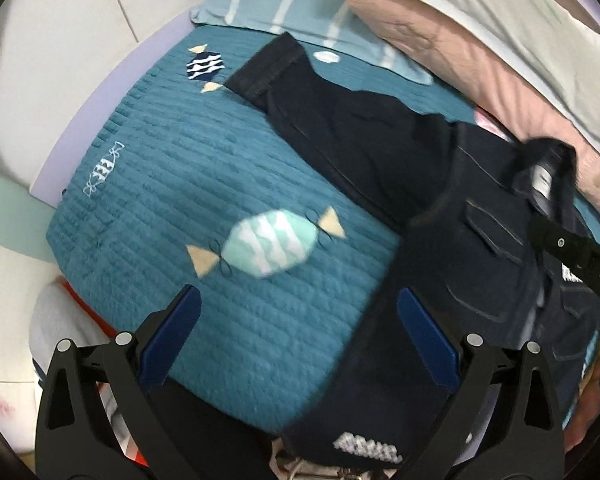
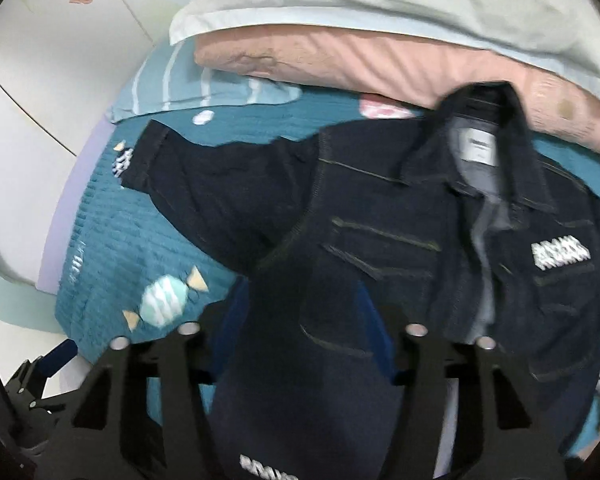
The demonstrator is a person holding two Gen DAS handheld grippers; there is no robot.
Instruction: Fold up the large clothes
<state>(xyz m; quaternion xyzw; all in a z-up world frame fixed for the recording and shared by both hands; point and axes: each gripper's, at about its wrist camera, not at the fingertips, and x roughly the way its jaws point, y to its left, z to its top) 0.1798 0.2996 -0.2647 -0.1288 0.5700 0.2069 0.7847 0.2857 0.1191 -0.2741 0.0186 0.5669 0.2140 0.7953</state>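
Your left tongs [image 1: 298,354] stand wide open over the teal quilt [image 1: 148,184], pads on nothing. Your right tongs [image 2: 298,340] have dark denim between their pads; whether they press it you cannot tell. The denim jacket [image 2: 380,216] lies spread centre-right on the bed, one sleeve [image 2: 204,176] reaching left. Two pillows [image 2: 380,60] crowd the upper edge; open quilt lies lower left.

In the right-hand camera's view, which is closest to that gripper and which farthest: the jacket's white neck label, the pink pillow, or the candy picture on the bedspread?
1. Candy picture: nearest, on the teal bedspread, just left of the right gripper.
2. White neck label: farther up, inside the jacket collar.
3. Pink pillow: farthest, behind the collar.
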